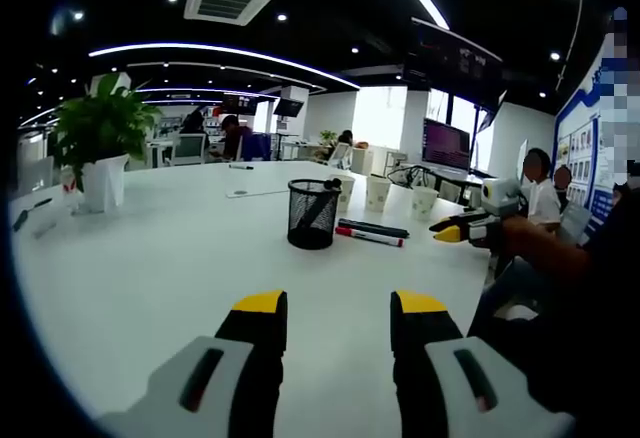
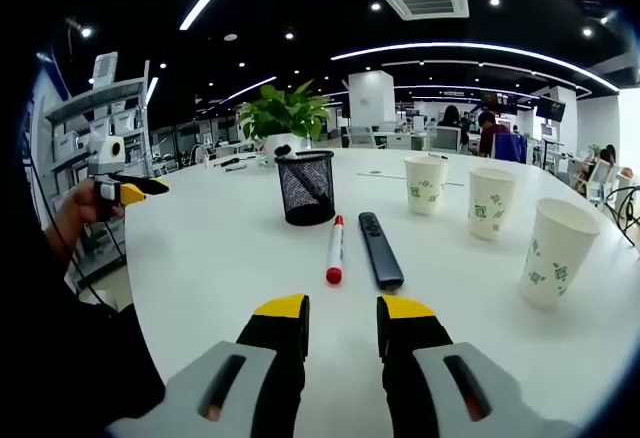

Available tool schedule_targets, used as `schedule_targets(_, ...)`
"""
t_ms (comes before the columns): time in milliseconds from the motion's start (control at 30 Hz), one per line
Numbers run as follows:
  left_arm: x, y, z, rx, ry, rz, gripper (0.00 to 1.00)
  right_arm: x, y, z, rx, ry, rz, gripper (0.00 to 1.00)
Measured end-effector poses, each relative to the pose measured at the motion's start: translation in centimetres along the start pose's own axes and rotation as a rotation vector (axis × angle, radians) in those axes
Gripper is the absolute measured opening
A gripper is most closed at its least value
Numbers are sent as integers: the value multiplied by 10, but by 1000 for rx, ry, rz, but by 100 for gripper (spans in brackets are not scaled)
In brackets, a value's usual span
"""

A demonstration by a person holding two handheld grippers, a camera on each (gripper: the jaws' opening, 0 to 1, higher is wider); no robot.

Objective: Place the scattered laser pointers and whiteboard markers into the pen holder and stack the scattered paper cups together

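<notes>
A black mesh pen holder stands mid-table, and a dark stick seems to lean inside it. Beside it lie a red-capped whiteboard marker and a black laser pointer, side by side. Three patterned paper cups stand apart in a row beyond them. My left gripper hovers open over the table, short of the holder. Just short of the marker and pointer, my right gripper is open and holds nothing.
A potted plant in a white pot stands on the far side of the round white table. A few small items lie near it. People sit at desks in the office behind.
</notes>
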State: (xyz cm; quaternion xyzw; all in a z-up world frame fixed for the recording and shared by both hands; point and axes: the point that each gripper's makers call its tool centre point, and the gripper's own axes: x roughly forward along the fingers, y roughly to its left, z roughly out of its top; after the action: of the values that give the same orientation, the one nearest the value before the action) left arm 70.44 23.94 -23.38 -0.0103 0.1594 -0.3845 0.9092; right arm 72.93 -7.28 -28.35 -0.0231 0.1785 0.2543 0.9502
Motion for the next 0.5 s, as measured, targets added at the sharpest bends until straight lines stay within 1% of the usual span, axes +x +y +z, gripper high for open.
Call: schedule_targets(500,-2,-1,-1,-3,-2,0,43,6,3,-5,4,13,8,30)
